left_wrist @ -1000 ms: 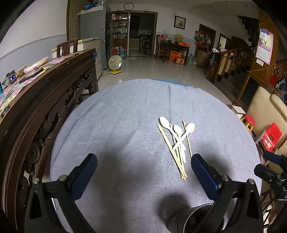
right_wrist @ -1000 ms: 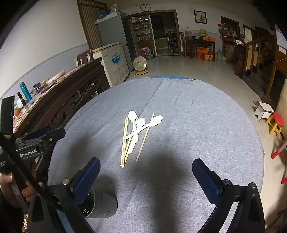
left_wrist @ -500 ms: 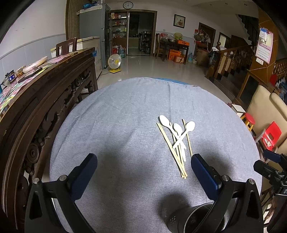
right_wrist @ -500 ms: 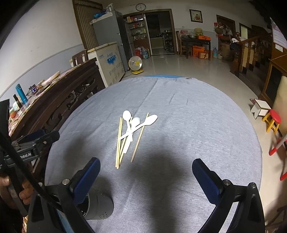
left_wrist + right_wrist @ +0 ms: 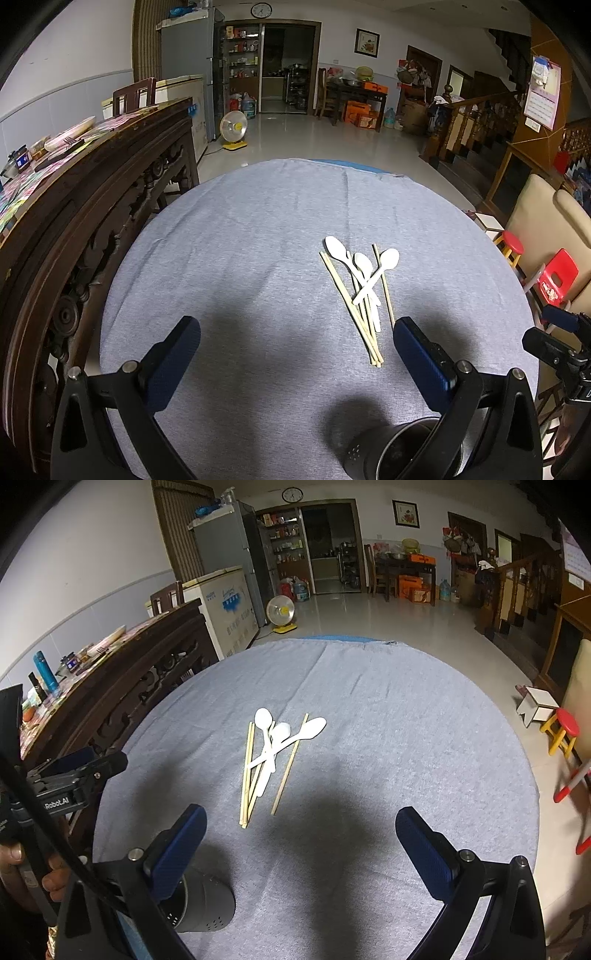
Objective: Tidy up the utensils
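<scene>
on the round grey-clothed table point(image 5: 229, 258) the heap of white spoons point(image 5: 280, 738) and chopsticks point(image 5: 246, 779) lies ahead of both empty, wide-open tongs, long axes pointing roughly back at them, probably nearer the right tongs point(image 5: 301, 843) than the left tongs point(image 5: 297, 349), dark holder cup point(image 5: 207, 904) nearest

A home's living-dining hall: fridge point(image 5: 190, 70), wall clock point(image 5: 261, 10), staircase point(image 5: 480, 122), round clothed table point(image 5: 258, 229).

Cloth-covered table point(image 5: 258, 258): spoons point(image 5: 364, 271), chopsticks point(image 5: 351, 302), holder point(image 5: 210, 904)
</scene>
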